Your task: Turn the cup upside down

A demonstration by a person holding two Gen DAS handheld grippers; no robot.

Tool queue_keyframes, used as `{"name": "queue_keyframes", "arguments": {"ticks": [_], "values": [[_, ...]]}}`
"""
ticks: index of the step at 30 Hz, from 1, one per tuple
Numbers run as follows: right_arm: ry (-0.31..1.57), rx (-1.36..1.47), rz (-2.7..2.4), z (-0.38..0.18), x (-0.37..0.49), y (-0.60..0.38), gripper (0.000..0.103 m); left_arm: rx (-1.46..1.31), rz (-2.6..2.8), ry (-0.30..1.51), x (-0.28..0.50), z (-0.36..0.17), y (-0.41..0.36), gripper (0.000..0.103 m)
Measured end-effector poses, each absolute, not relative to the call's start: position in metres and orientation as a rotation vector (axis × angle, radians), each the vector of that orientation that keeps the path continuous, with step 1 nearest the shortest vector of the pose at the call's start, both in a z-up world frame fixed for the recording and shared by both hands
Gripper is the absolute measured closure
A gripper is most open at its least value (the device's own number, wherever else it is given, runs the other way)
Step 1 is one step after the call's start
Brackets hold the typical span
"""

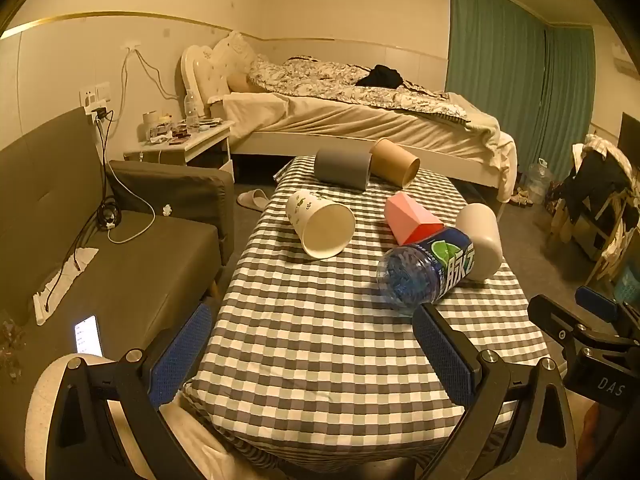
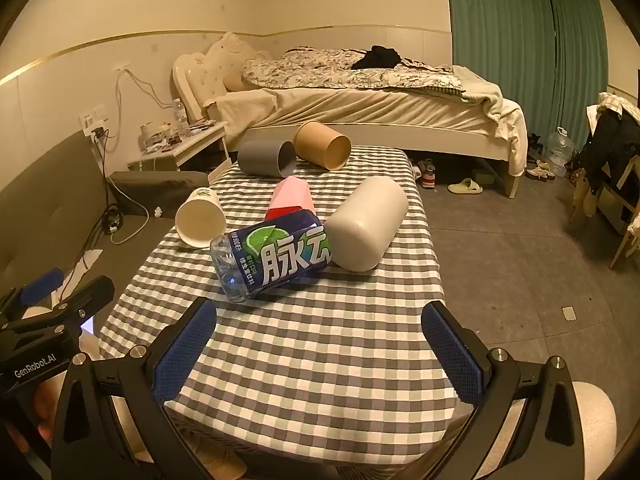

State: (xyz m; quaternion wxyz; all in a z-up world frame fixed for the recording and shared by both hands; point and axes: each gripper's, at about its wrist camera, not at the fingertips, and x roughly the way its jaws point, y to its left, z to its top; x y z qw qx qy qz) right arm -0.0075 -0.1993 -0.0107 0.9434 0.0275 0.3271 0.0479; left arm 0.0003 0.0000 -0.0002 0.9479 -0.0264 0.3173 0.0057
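Observation:
Several cups lie on their sides on the checkered table (image 1: pixel 320 340): a white paper cup (image 1: pixel 320 222) (image 2: pixel 200 222), a pink faceted cup (image 1: pixel 412 216) (image 2: pixel 290 198), a cream cup (image 1: pixel 482 240) (image 2: pixel 366 228), a grey cup (image 1: pixel 342 169) (image 2: pixel 266 157) and a brown cup (image 1: pixel 394 162) (image 2: pixel 322 145). A blue-labelled plastic bottle (image 1: pixel 424 270) (image 2: pixel 272 254) lies among them. My left gripper (image 1: pixel 312 344) is open and empty above the table's near end. My right gripper (image 2: pixel 320 344) is open and empty, just short of the bottle.
A dark sofa (image 1: pixel 120 248) with cables and a lit phone (image 1: pixel 88 334) stands left of the table. A bed (image 1: pixel 360 112) and a nightstand (image 1: pixel 188 140) stand behind. Open floor (image 2: pixel 520 248), slippers and a chair with clothes (image 2: pixel 612 148) are on the right.

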Motion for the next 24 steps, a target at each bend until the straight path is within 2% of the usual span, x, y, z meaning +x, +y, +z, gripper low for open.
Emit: {"name": "queue_keyframes", "arguments": {"ticks": [24], "values": [[0.666,0.050,0.105,-0.0111,-0.0065,-0.1992,0.000,-0.052,0.013,0.646,0.0000,-0.0001,-0.0003,0.000]]}}
